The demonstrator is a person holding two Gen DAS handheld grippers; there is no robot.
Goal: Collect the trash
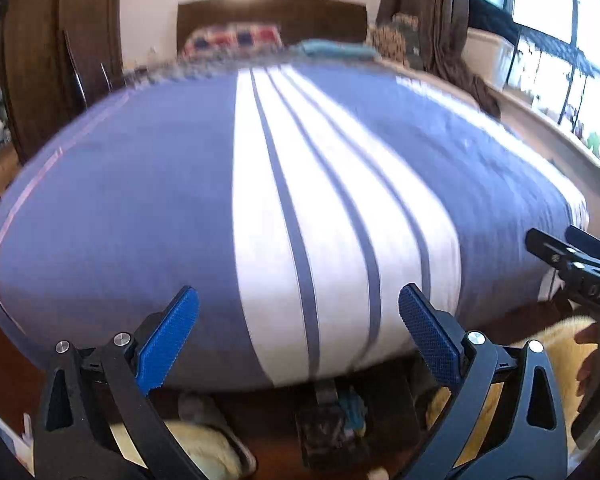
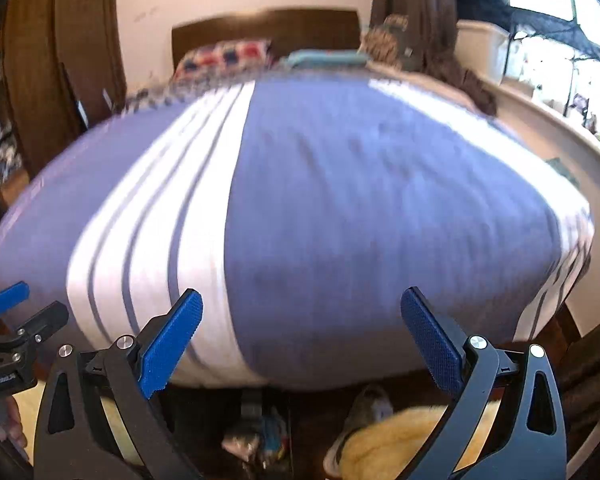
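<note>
Both hand-held grippers gaping, empty, left, right, blurred trash bin under bed.

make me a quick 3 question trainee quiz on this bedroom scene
1. True or false: the left gripper is holding a piece of trash.
2. Which pattern runs down the blue bed cover? A) red dots B) white stripes C) green checks
3. What lies on the floor by the foot of the bed, under the right gripper?

Key:
1. False. Its jaws stand wide open with nothing between them.
2. B, white stripes.
3. A yellow fluffy rug, with a small pile of clutter beside it, too blurred to name.
</note>
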